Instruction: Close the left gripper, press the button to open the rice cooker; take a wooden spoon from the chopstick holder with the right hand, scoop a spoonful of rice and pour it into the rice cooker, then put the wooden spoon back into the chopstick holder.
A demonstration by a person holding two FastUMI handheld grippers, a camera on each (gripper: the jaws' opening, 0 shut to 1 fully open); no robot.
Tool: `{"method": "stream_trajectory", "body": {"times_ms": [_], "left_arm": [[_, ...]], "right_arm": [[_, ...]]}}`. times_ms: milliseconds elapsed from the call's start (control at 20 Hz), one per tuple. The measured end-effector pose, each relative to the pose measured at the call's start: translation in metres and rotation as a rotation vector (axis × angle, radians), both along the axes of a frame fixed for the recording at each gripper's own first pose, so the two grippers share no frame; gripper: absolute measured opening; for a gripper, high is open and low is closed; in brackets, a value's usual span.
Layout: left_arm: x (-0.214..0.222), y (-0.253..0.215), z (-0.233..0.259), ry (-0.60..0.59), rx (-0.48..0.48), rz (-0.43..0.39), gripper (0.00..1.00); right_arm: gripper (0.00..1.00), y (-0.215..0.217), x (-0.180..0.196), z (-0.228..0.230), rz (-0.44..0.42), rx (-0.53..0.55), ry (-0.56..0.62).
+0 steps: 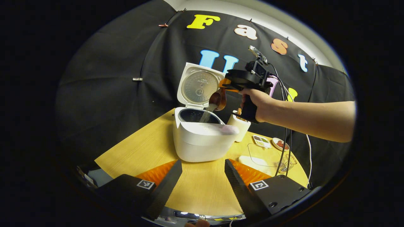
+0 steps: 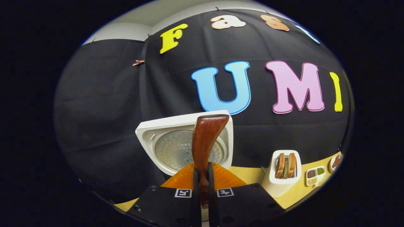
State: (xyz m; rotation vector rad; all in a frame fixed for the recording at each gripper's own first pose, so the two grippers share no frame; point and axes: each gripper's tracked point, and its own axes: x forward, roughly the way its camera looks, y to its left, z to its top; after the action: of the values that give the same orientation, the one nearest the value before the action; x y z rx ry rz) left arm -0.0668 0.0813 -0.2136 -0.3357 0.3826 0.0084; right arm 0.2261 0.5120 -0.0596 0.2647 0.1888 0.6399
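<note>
Pouring step: at frame centre the right gripper (image 1: 224, 84), clamping the wooden spoon (image 1: 217, 100), tips rice into the rice cooker (image 1: 202, 137); left gripper (image 1: 202, 179) agape; next, return the spoon to the chopstick holder (image 1: 240, 126).

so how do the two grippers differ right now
The left gripper has its fingers spread wide with nothing between them, low over the table; the right gripper is shut on the wooden spoon. The left sits idle before the rice cooker; the right is raised above it, tipping rice in. Both are hand-held.

White rice cooker (image 1: 202, 138) stands lid-up; tilted wooden spoon (image 1: 217, 99) apparently spills rice (image 1: 206, 115) into it.
</note>
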Motion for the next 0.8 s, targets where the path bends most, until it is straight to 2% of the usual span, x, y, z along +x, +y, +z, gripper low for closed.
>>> {"method": "stream_trajectory", "body": {"times_ms": [50,800], "left_arm": [[0.000,0.000,0.001,-0.002,-0.001,0.000,0.94],[-0.005,-0.012,0.001,-0.003,-0.021,-0.015,0.94]], "right_arm": [[0.13,0.001,-0.001,0.002,0.009,-0.016,-0.019],[0.13,0.021,-0.039,0.029,0.172,-0.237,-0.422]]}}
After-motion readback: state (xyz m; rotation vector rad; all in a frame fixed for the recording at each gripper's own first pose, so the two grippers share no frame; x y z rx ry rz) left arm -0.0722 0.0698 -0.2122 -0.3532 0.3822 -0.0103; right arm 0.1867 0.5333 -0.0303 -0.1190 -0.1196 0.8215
